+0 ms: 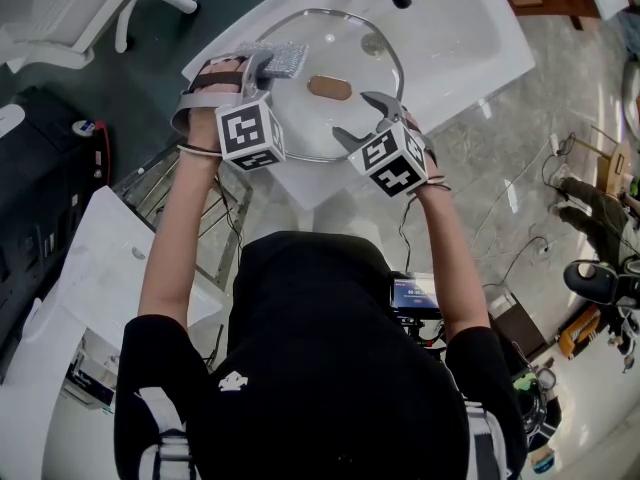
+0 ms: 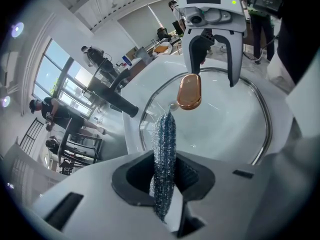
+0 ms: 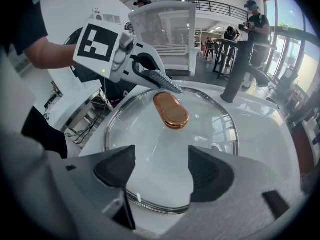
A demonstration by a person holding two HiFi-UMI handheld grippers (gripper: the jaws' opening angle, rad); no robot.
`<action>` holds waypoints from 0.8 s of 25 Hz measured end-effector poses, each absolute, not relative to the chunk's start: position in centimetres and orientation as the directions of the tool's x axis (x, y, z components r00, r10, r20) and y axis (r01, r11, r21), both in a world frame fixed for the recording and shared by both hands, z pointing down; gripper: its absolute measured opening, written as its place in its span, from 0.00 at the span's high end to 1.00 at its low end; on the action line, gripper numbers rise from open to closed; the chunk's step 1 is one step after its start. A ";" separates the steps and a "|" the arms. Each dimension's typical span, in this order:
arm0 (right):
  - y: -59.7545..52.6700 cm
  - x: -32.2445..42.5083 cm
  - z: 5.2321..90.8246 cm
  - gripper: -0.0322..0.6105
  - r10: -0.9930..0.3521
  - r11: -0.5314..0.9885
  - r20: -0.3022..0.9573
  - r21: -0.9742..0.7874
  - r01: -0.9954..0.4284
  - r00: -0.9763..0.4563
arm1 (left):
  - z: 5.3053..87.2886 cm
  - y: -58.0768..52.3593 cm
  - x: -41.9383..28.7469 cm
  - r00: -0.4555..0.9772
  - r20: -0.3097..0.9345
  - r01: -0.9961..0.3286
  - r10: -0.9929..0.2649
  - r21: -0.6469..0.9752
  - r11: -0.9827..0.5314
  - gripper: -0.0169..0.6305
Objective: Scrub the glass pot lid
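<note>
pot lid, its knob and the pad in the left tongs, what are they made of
Pot lid: clear glass by the look, the white sink shows through; its rim looks like polished steel. Knob: glossy copper-coloured, metal or coated plastic, cannot tell. Pad: woven silvery mesh, probably metallic fibre.

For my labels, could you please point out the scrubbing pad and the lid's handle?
scrubbing pad (image 2: 164,154): left gripper view, middle of its mesh.
lid handle (image 3: 170,110): right gripper view, its copper top.
</note>
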State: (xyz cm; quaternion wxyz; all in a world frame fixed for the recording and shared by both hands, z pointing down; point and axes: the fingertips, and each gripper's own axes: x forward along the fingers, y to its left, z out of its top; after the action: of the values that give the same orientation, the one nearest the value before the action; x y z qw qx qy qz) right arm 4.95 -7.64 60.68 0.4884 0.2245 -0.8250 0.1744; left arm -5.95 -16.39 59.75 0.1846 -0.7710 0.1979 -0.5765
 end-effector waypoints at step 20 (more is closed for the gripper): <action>-7.6 5.0 60.7 0.45 -0.193 0.838 0.890 -0.070 -0.541 -0.414 | 60.0 -16.4 -5.7 0.262 0.810 -0.085 -0.525 -0.523 -0.848 0.87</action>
State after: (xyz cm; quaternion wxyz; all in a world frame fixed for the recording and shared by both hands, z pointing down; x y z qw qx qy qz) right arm 4.98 -7.64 60.70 0.4931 0.2233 -0.8221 0.1768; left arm -5.65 -16.39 59.95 0.1917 -0.7708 0.1979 -0.5744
